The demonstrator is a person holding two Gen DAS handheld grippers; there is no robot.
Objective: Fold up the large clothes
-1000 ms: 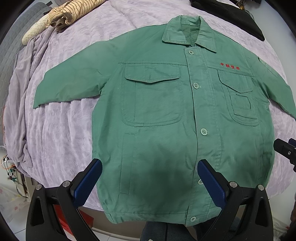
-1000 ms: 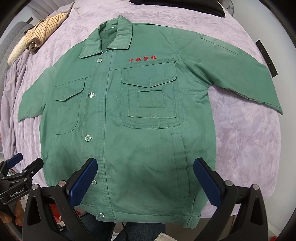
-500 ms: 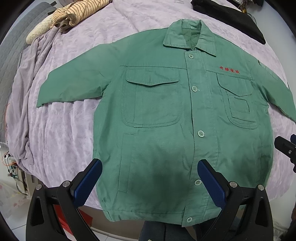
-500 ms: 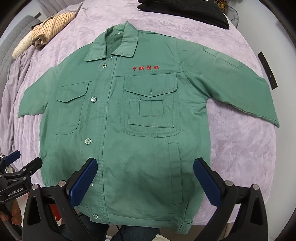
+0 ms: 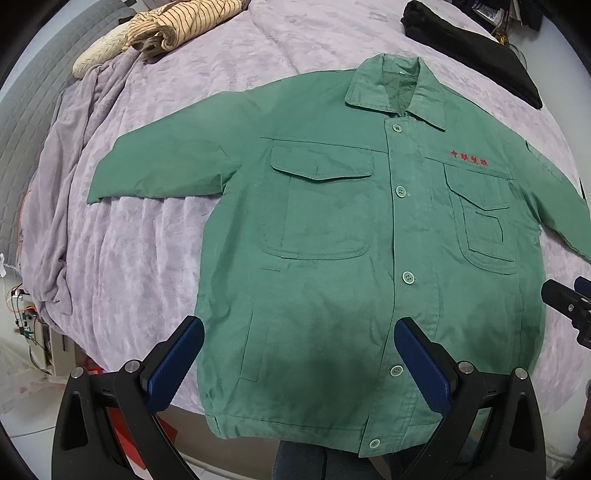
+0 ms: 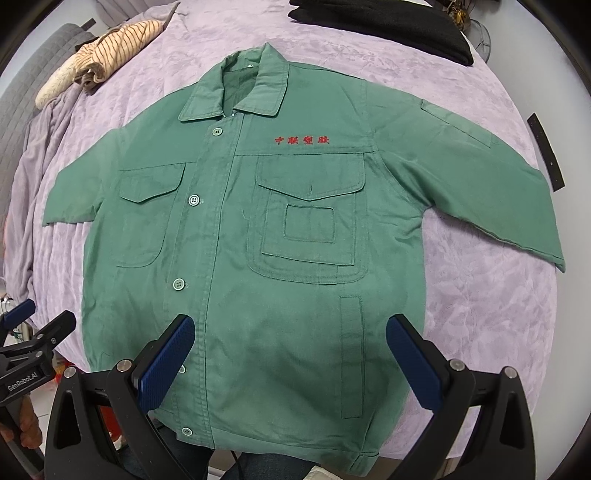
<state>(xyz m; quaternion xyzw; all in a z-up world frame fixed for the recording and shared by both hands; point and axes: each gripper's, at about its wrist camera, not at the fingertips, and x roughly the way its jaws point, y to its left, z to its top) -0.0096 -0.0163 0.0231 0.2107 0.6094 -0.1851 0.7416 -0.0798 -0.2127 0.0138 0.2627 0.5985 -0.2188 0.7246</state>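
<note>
Both grippers pulled back, jacket (image 5: 332,258) now fuller in view. Jacket flat, buttoned, on purple blanket (image 5: 147,258). Left gripper (image 5: 299,354) wide, empty, over hem; right gripper (image 6: 291,354) same.

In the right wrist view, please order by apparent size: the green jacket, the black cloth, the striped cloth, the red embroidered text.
1. green jacket, by far the largest.
2. black cloth, cut by the top edge, so unsure against the next.
3. striped cloth, similar in apparent size.
4. red embroidered text, smallest.
</note>
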